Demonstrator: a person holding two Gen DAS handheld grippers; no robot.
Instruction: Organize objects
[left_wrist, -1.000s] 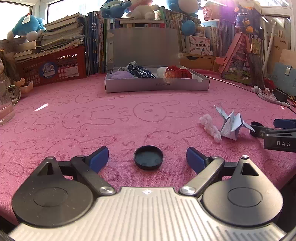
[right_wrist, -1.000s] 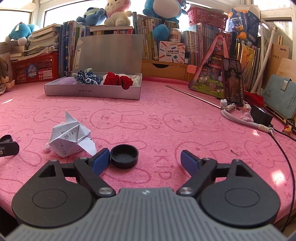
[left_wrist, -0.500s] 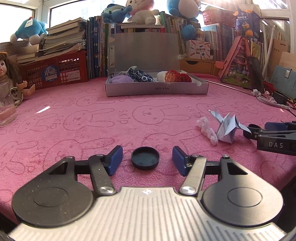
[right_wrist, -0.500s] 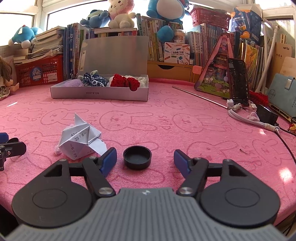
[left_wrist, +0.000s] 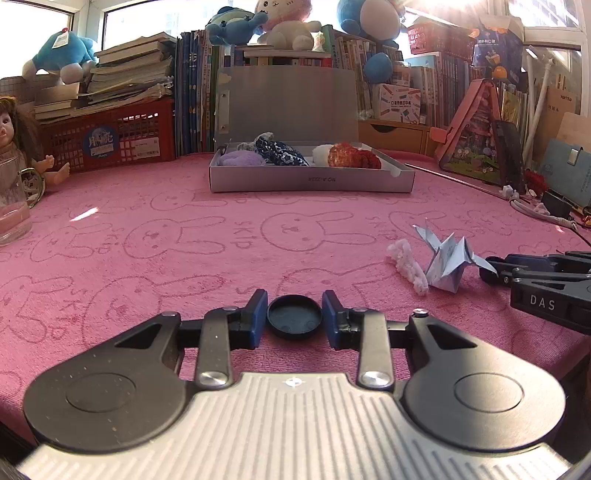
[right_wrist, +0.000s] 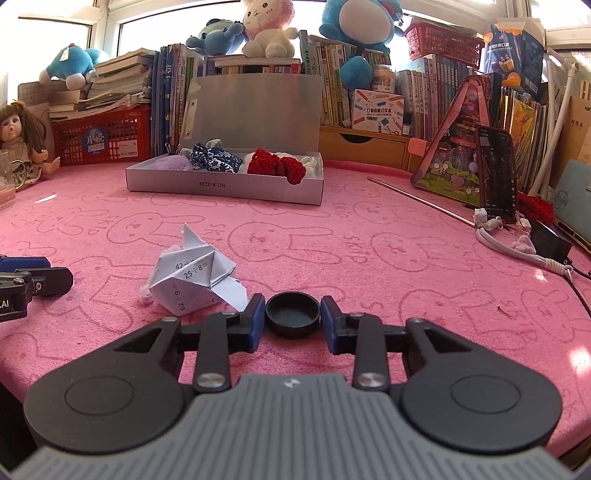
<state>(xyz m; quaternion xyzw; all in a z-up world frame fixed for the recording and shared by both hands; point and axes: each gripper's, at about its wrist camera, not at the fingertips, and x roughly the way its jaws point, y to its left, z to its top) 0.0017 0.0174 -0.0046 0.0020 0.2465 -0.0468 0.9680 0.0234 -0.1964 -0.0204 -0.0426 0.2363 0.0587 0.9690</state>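
Black cap (left_wrist: 294, 318) sits on the pink rabbit-print cloth (left_wrist: 184, 236) betw. my left gripper (left_wrist: 294, 318) pads, jaws closing, pads at its rim. Second black cap (right_wrist: 292, 313) likewise betw. my right gripper (right_wrist: 292, 314) pads, jaws closing, both pads touching. Paper crane (right_wrist: 195, 280) lies just left of it (white fluff (left_wrist: 408, 264) beside). Open grey box (right_wrist: 225, 182) w/ knitted bits is far back.

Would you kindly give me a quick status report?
Both jaws closing: left gripper on left cap, right gripper on right cap. Paper crane close beside right gripper. Open box ahead.
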